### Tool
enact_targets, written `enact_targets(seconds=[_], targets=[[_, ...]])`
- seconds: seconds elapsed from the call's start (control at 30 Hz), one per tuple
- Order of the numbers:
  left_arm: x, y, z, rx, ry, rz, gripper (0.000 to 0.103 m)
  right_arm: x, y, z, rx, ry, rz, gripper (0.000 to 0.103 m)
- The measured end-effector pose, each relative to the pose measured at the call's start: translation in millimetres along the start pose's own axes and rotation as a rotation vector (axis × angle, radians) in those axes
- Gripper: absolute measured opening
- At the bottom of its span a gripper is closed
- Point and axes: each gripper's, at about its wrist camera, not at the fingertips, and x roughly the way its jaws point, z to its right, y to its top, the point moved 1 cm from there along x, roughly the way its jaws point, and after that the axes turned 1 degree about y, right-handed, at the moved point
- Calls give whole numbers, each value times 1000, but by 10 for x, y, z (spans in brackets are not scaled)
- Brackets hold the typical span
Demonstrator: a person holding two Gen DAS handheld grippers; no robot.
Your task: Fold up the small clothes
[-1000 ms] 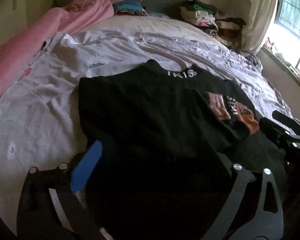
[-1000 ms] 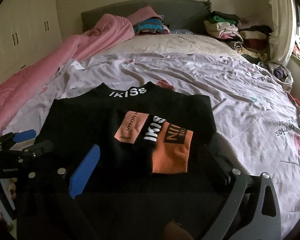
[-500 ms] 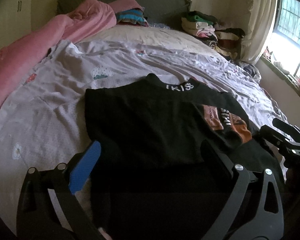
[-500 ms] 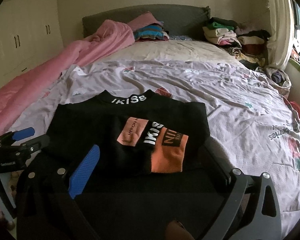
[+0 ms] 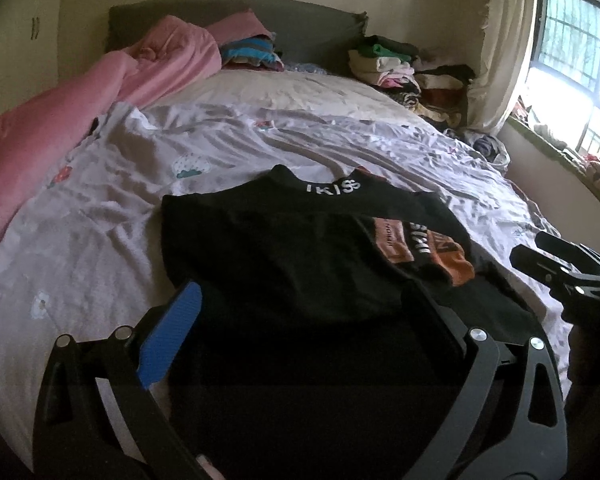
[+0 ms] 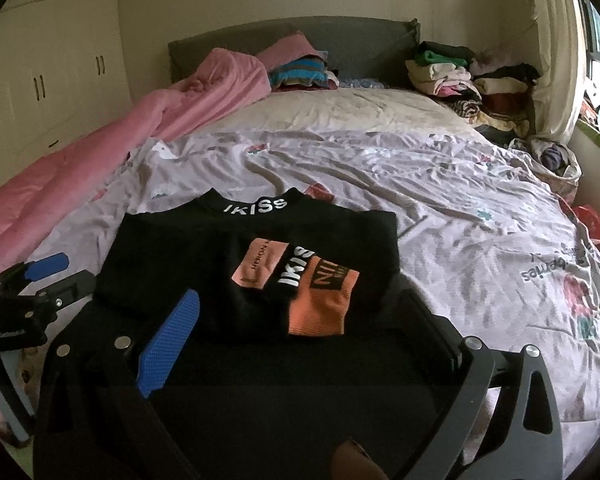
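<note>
Both grippers are found drawn back toward the near edge of the bed [image 6: 480,200], higher than a second ago. The black top [image 6: 204,264] lies flat there, sleeves folded in. Left gripper [image 5: 300,328] and right gripper [image 6: 304,332]: jaws wide, holding nothing. The lengthwise fold is judged next.

Bare sheet [image 6: 440,216] lies open beyond the shirt [image 6: 204,248]; clothes piles [image 6: 472,80] crowd the headboard.

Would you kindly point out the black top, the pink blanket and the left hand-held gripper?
black top [image 6: 172,256], right wrist view, plain black body left of the patches.
pink blanket [image 6: 220,84], right wrist view, bunched upper end.
left hand-held gripper [image 5: 296,304], left wrist view, midway between fingertips.
</note>
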Motion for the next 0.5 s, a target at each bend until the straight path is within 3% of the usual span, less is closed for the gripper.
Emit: enact_targets(seconds=[0.17,0.5], targets=[[-109,-22,28,-8,-12,5,93,-117,-1,66,7,3,11,98],[-221,-121,73,5,32,-18,93,-322,-42,186,20,12,28,98]])
